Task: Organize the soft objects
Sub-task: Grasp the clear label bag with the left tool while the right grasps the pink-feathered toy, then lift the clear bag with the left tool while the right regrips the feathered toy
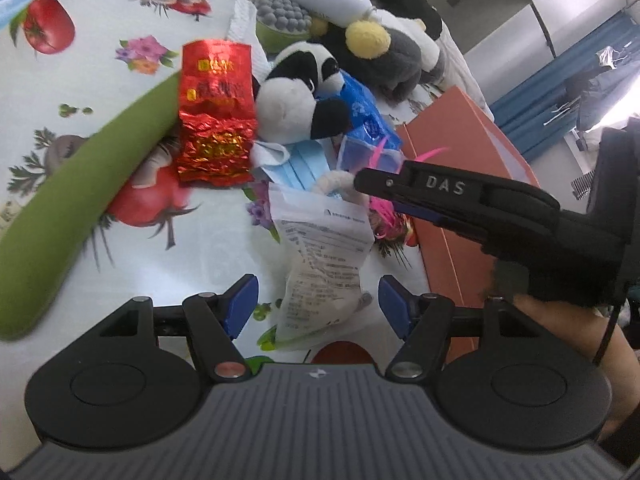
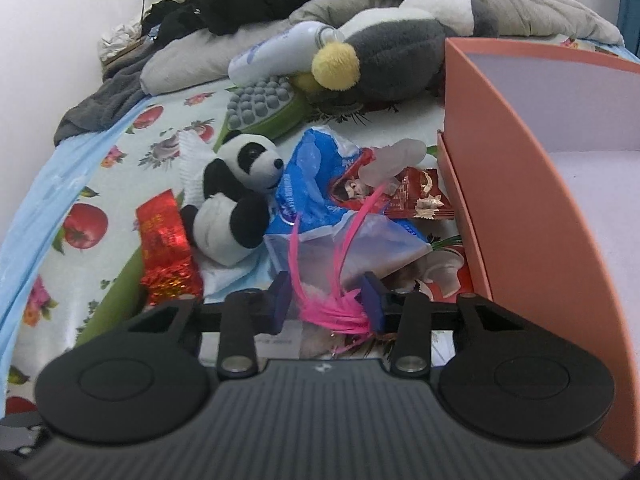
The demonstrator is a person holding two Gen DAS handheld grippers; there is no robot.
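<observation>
1. The left gripper [image 1: 318, 306] hangs with its blue pads apart over a crumpled white printed paper slip [image 1: 320, 264], not touching it.
2. The right gripper [image 2: 326, 300] has pink feathers [image 2: 340, 308] between its jaws; whether the pads press them I cannot tell.
3. A small black-and-white plush panda [image 2: 236, 200] lies on the fruit-patterned bedsheet [image 1: 120, 20], beside a red foil packet [image 1: 216, 112] and near the orange cardboard box [image 2: 520, 184].
</observation>
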